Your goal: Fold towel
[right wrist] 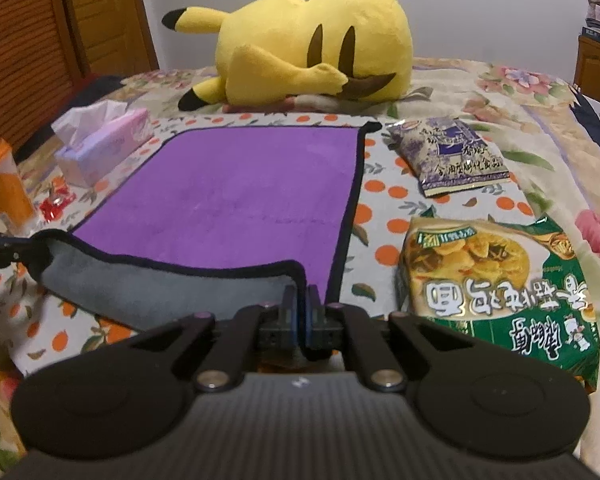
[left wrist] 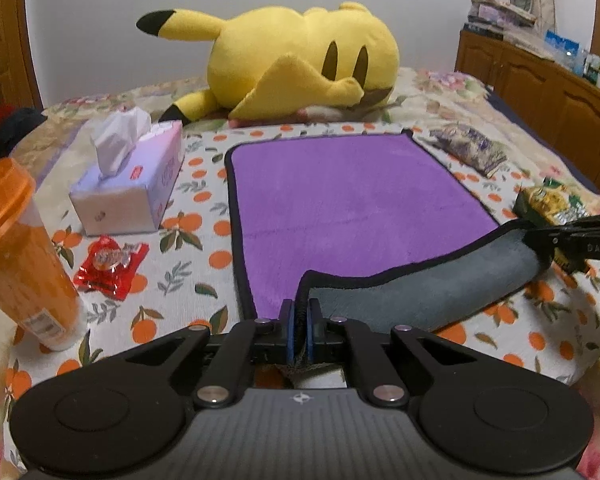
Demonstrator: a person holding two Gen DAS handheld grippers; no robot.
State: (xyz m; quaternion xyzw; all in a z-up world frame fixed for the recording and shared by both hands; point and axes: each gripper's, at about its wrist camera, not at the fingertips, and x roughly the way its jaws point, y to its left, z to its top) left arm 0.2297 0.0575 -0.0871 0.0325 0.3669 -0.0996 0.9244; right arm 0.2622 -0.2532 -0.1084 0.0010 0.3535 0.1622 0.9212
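Note:
A purple towel (left wrist: pixel 340 200) with a black hem and a grey underside lies on the orange-print sheet; it also shows in the right wrist view (right wrist: pixel 236 196). My left gripper (left wrist: pixel 300 312) is shut on the towel's near left corner. My right gripper (right wrist: pixel 300 300) is shut on the near right corner. The near edge is lifted and turned over, so the grey underside (left wrist: pixel 420 292) shows as a band between both grippers. The right gripper (left wrist: pixel 540 240) appears at the right edge of the left wrist view, the left gripper (right wrist: pixel 24 252) at the left edge of the right wrist view.
A yellow plush toy (left wrist: pixel 300 60) lies beyond the towel. Left of the towel are a tissue box (left wrist: pixel 128 184), a red packet (left wrist: pixel 110 266) and an orange cup (left wrist: pixel 16 256). Right of it are a purple snack bag (right wrist: pixel 448 156) and a green noodle packet (right wrist: pixel 500 292). A wooden cabinet (left wrist: pixel 540 80) stands right.

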